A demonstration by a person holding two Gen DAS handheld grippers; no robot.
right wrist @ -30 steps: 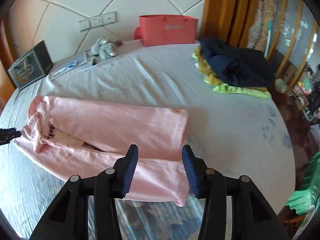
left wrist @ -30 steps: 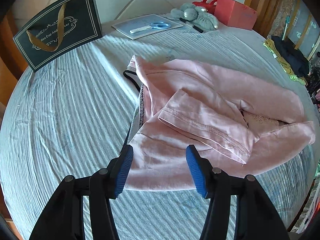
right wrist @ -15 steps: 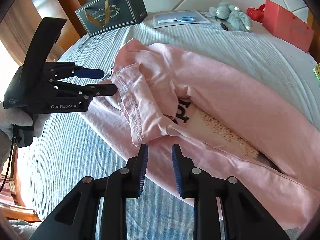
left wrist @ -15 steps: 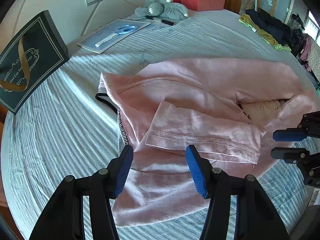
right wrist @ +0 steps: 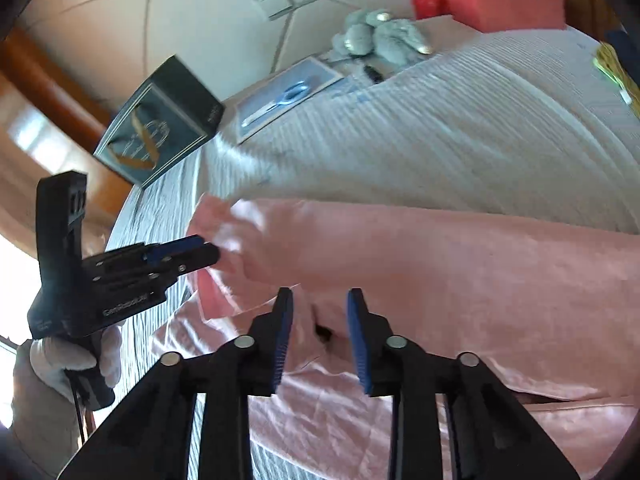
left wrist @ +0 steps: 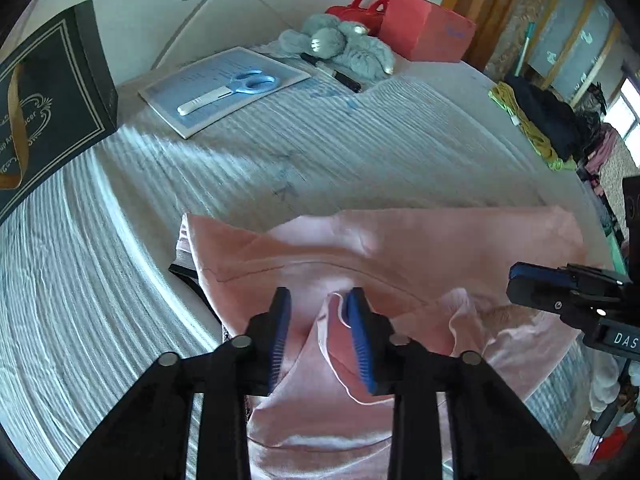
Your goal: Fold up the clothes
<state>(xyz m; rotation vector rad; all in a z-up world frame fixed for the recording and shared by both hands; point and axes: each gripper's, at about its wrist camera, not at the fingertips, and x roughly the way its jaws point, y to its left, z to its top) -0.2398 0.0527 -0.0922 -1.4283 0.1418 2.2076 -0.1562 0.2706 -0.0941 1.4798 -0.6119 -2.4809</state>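
The pink garment (left wrist: 400,256) lies partly folded on the striped bed cover (left wrist: 100,280), stretched left to right across the near half of the bed. The left gripper (left wrist: 320,336) points steeply down over the garment's left end; its jaws are closing, at a medium gap, with a raised fold of pink fabric between them lying against the right pad, though no firm pinch is visible. The right gripper (right wrist: 320,340) hangs over the garment's near edge; its jaws are opening, with fabric below the gap and neither pad pressing on it. A gloved hand (right wrist: 68,364) carries the left gripper. At the far edge sit a dark gift bag (left wrist: 48,100), blue scissors (left wrist: 240,88) on a booklet (left wrist: 224,92), a grey plush toy (left wrist: 340,48) and a red box (left wrist: 424,28). A clothes pile (left wrist: 540,124) lies far right.
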